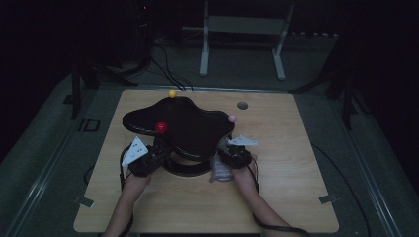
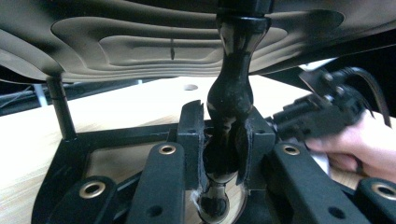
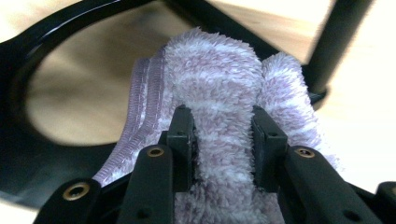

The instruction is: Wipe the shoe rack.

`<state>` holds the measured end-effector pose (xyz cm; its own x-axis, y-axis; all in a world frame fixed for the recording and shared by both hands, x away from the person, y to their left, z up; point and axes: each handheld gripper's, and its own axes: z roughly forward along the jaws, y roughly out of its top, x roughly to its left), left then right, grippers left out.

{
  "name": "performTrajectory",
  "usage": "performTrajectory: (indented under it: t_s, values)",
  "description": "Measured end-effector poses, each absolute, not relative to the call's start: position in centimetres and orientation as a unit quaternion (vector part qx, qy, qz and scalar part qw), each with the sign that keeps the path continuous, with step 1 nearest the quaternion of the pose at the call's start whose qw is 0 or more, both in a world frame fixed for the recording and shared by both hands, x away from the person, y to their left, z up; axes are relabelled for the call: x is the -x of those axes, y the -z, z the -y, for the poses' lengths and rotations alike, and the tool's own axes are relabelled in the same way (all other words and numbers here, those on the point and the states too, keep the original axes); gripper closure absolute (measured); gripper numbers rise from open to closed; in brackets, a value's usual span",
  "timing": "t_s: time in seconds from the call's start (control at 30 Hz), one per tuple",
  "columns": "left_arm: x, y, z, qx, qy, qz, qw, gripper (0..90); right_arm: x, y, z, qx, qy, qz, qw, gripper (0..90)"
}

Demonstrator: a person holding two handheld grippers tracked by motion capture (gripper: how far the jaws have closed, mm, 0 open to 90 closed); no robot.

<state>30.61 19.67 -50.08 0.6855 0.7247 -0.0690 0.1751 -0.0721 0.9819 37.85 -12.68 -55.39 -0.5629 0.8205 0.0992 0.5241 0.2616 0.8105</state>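
Right gripper view – right claw (image 3: pixel 223 140) pinching fluffy lilac-striped cloth (image 3: pixel 219 84), left claw (image 2: pixel 225 142) clamping glossy black curved post (image 2: pixel 231 93).

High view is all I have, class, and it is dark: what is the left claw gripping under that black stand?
Observer: The left claw is shut on the stand's glossy black post, low down on it.
Operator: And the pale thing at the right claw?
Observer: The right claw pinches a fluffy cloth, lilac with white stripes.
Operator: What lies ahead of that cloth?
Observer: The stand's black base ring; I cannot tell whether the cloth touches it.
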Motion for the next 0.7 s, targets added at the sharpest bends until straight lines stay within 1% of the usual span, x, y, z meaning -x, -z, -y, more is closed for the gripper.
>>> performTrajectory:
  t_s: [0.07,0.27,0.33,0.4,0.47,0.5,0.6,0.7]
  values:
    - [-30.6,50.2,-19.7,-0.692,-0.227,-0.326,0.603,74.3,-36.6,55.4,11.9,-0.422,-0.427,-0.780,0.178,66.1]
    - [-30.6,50.2,-19.7,-0.690,-0.226,-0.328,0.605,74.2,-34.5,55.5,9.7,-0.391,-0.436,-0.794,0.159,66.0]
    - [-30.6,50.2,-19.6,-0.686,-0.225,-0.330,0.608,74.3,-33.1,55.5,7.7,-0.371,-0.445,-0.803,0.141,65.8]
    - [-30.6,50.2,-19.6,-0.687,-0.225,-0.331,0.607,74.3,-32.3,55.6,6.2,-0.356,-0.448,-0.809,0.136,66.1]
    - [-30.6,50.3,-19.6,-0.684,-0.222,-0.335,0.609,74.2,-32.2,55.6,5.3,-0.357,-0.450,-0.809,0.125,66.3]
    - [-30.6,50.3,-19.7,-0.684,-0.219,-0.334,0.611,74.2,-32.3,55.5,4.9,-0.366,-0.455,-0.806,0.102,66.2]
    - [-30.6,50.3,-19.7,-0.684,-0.220,-0.334,0.610,74.2,-32.4,55.7,4.0,-0.361,-0.473,-0.800,0.083,65.6]
    - [-30.7,50.3,-19.8,-0.685,-0.217,-0.331,0.611,74.2,-32.2,55.8,3.7,-0.362,-0.477,-0.796,0.092,64.9]
